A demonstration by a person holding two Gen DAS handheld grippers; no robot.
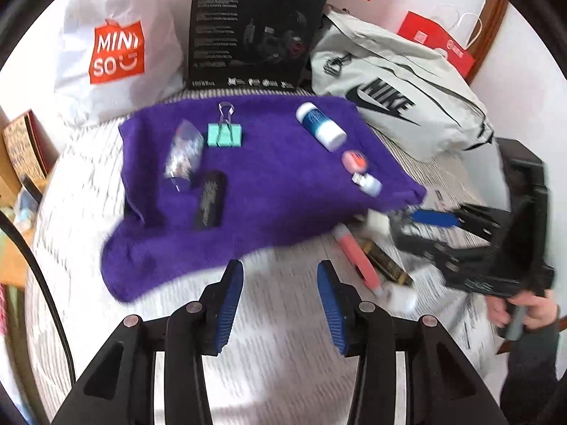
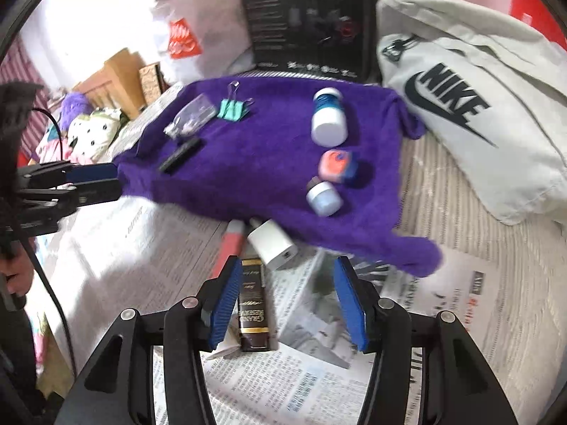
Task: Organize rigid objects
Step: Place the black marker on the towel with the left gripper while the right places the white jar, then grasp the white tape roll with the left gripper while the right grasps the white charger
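A purple towel (image 1: 269, 184) (image 2: 255, 163) lies on the bed. On it are a teal binder clip (image 1: 225, 134) (image 2: 232, 109), a clear plastic packet (image 1: 184, 152) (image 2: 193, 115), a black tube (image 1: 209, 203) (image 2: 180, 154), a blue-and-white bottle (image 1: 320, 125) (image 2: 329, 117), a pink round case (image 1: 354, 160) (image 2: 336, 165) and a small white jar (image 1: 370, 184) (image 2: 323, 196). On newspaper beside the towel lie a pink tube (image 1: 358, 260) (image 2: 230, 244), a dark box (image 1: 384, 260) (image 2: 253, 304) and a white charger (image 2: 272, 242). My left gripper (image 1: 280, 304) is open and empty. My right gripper (image 2: 290, 308) is open over the dark box.
A Miniso bag (image 1: 117, 46), a black product box (image 1: 255, 32) (image 2: 304, 17) and a grey Nike bag (image 1: 400, 95) (image 2: 467, 106) stand behind the towel. Red bags (image 1: 436, 42) are at the back right. Cardboard boxes (image 2: 120, 78) and soft toys (image 2: 92, 131) lie to the left.
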